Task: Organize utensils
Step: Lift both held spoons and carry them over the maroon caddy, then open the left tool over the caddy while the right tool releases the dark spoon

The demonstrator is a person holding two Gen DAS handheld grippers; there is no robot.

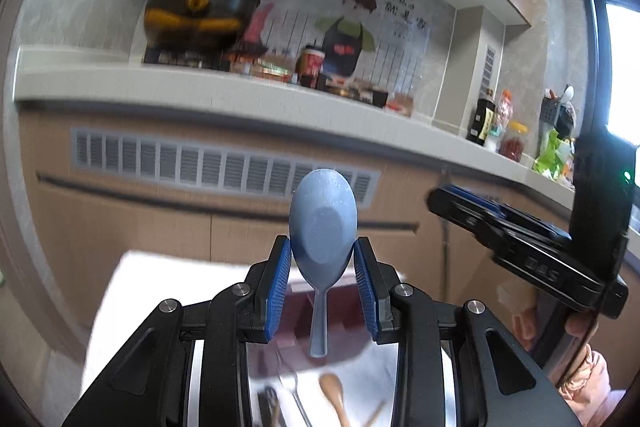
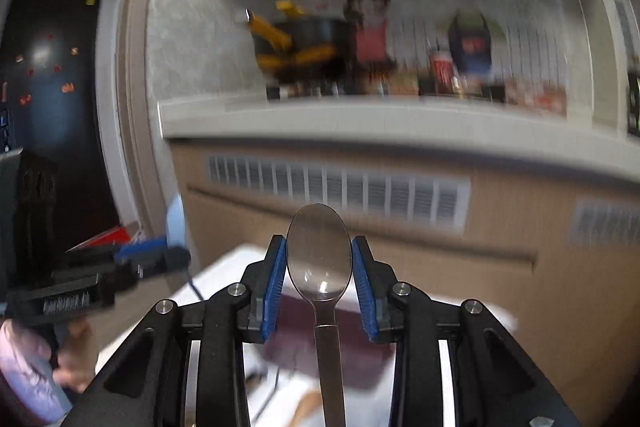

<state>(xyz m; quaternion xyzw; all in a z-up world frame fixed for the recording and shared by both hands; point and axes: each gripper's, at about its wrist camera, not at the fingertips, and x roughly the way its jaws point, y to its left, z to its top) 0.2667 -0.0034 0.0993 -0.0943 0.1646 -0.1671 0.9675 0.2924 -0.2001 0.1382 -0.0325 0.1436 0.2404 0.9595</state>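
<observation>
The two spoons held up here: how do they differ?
The blue spoon in the left hand-held gripper is matte and opaque; the metal spoon in the right hand-held gripper is shiny and reflective. The blue spoon's handle is short and rounded, the metal spoon's long and flat. Both are clamped by the bowl, handles hanging down.

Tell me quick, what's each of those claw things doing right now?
Left gripper: closed on a blue plastic spoon, gripped at the bowl.
Right gripper: closed on a metal spoon, also at the bowl.
</observation>
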